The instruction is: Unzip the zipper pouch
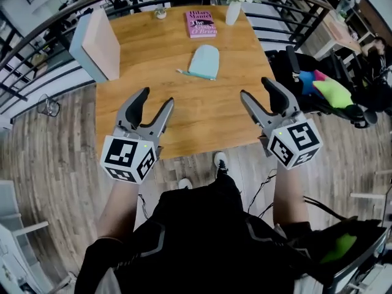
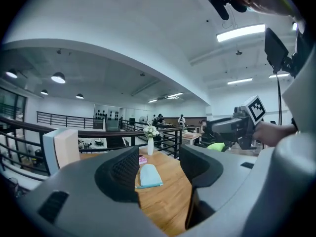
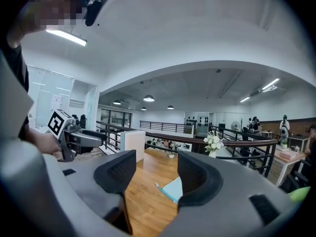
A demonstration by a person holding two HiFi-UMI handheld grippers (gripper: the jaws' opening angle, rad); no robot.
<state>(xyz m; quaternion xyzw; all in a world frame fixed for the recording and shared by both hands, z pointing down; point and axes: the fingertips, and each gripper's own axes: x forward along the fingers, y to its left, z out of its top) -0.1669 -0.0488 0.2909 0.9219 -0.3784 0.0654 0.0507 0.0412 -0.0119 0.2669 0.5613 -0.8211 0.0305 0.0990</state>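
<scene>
A wooden table (image 1: 202, 118) is seen from above. On it are counted one light blue zipper pouch (image 1: 204, 61), one pink book (image 1: 201, 24), one white vase (image 1: 233, 11) of flowers and one upright pale box (image 1: 101, 45). The pouch is laid near the table's middle, at 12 o'clock from the grippers. Its long axis is set from 6 to 12 o'clock, with the rounded end at 12, the zipped edge at 6 and the pull toward 9. Two grippers are held at the near edge. The left gripper (image 1: 157, 97) and right gripper (image 1: 255, 87) are each spread wide, with nothing gripped.
</scene>
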